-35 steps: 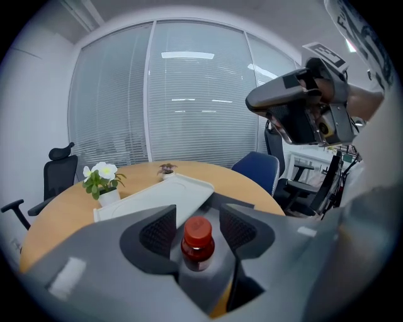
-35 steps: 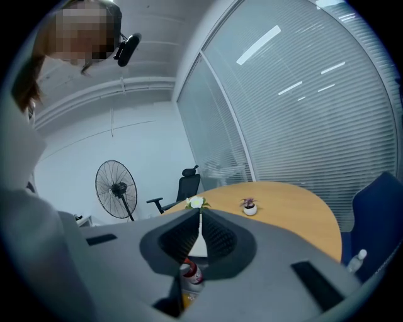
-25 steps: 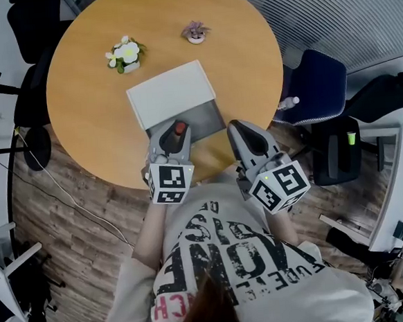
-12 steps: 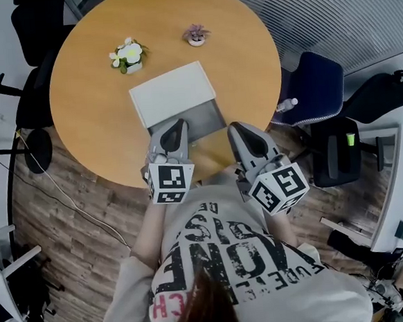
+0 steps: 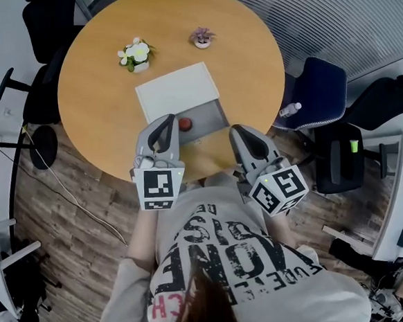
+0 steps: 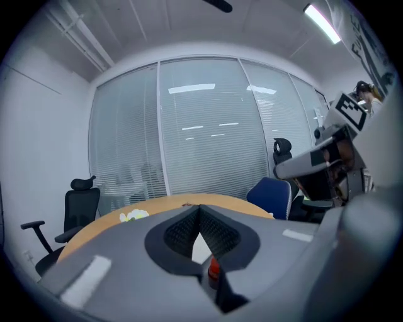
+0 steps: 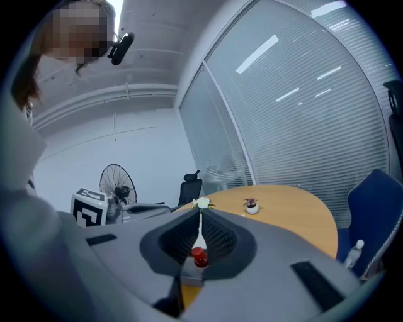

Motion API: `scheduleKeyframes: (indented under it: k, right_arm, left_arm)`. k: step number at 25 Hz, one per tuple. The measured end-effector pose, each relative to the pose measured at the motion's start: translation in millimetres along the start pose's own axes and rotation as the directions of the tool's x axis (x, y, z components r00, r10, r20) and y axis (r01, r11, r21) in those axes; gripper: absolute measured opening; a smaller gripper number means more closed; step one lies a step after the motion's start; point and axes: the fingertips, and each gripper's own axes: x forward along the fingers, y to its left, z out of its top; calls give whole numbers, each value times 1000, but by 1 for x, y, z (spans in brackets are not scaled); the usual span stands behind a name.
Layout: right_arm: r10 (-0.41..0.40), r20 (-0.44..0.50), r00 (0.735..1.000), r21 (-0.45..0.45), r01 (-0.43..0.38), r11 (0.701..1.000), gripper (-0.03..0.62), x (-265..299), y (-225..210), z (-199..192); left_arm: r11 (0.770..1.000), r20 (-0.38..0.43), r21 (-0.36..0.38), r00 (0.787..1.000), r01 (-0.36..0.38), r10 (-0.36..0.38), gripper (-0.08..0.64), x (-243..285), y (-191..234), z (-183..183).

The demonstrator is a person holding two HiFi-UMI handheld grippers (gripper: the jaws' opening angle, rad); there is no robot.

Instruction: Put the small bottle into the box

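Having left the small bottle in the box, the left gripper withdrew, closed and empty like the right gripper; placement judged complete.

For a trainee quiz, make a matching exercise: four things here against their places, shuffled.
1. small red-capped bottle
2. white flowers in a pot
3. purple plant in a white pot
4. blue fabric chair

A. beside the round wooden table
B. in the open white box
C. on the table, beyond the box, left
D. on the table, beyond the box, right

Pairs: 1-B, 2-C, 3-D, 4-A
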Motion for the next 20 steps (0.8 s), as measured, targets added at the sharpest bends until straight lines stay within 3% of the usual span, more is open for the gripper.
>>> scheduleKeyframes:
  k: [7, 13, 20]
  right_arm:
    - [63, 12, 998, -11, -63, 998, 18, -6, -1, 5]
    - [145, 24, 989, -29, -144, 989, 18, -20, -2, 19]
    - [207, 44, 977, -69, -203, 977, 18, -58, -20, 43]
  left_arm:
    - [996, 107, 3, 990, -89, 88, 11, -26, 7, 61]
    - [979, 164, -60, 965, -196, 204, 11, -55, -4, 111]
    - [954, 204, -83, 932, -289, 300, 11, -89, -39, 147]
